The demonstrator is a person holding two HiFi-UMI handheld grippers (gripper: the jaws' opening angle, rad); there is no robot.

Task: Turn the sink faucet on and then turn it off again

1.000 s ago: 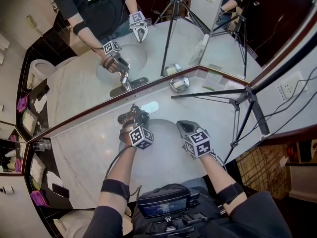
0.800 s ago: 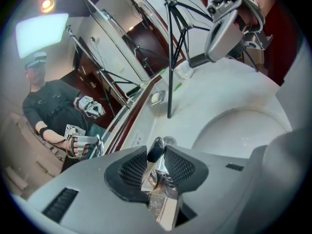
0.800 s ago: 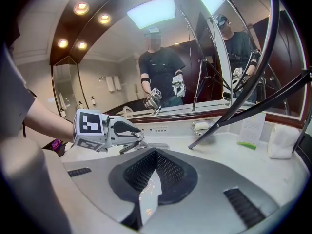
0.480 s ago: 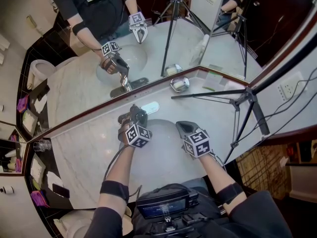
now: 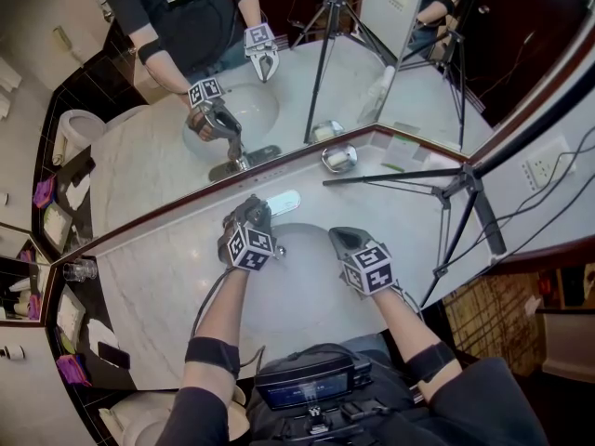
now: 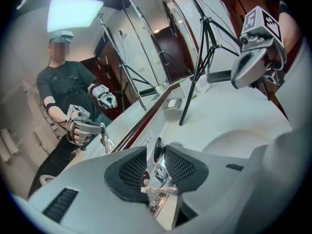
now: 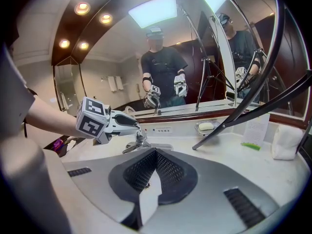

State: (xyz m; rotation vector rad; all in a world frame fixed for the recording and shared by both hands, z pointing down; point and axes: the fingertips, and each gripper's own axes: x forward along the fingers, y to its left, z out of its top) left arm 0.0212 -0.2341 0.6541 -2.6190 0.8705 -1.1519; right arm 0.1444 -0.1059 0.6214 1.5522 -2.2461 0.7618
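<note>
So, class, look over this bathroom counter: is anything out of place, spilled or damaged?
Nothing is spilled or broken. The one oddity is a black tripod whose leg rests on the marble counter near the soap dish.

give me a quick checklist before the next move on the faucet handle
1. Left gripper on the faucet handle: ok, a pad sits on each side of the chrome lever.
2. Right gripper out of the way: ok, shut and empty, over the basin, apart from the faucet.
3. Water at the spout: cannot tell, no stream shows in any view.
4. Handle in its on or off position: cannot tell.
5. Tripod leg clear of the left gripper: ok, it crosses the counter further right, by the soap dish.
</note>
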